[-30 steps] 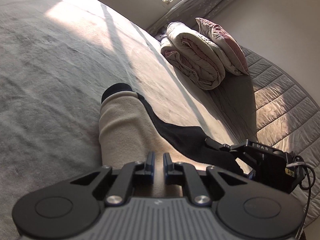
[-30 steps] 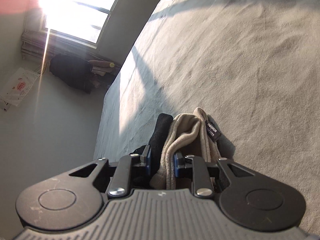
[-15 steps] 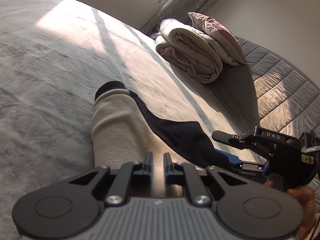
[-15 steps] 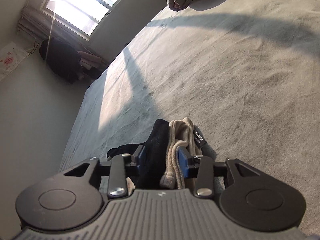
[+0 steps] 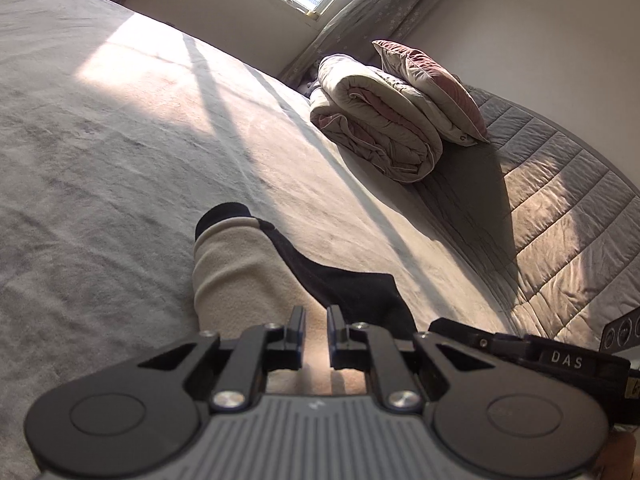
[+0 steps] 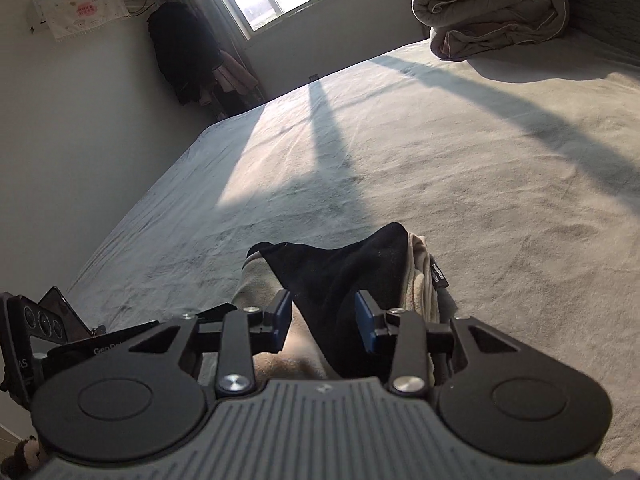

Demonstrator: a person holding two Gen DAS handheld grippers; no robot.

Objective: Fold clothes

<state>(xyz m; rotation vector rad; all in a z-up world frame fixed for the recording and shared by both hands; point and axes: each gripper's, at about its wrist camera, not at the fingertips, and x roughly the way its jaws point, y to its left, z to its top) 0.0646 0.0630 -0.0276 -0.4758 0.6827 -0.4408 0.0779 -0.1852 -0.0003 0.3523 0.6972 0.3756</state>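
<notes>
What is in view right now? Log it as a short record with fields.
surface: grey bed cover
garment: beige and black fleece garment, partly folded
left gripper: shut on the garment's beige layer
right gripper: jaws closing, black layer between them, pads not pressing
background: rolled duvet, pillow on top

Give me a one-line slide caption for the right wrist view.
Right claw closing around a black and beige garment on a sunlit grey bed, rolled duvet behind.
</notes>
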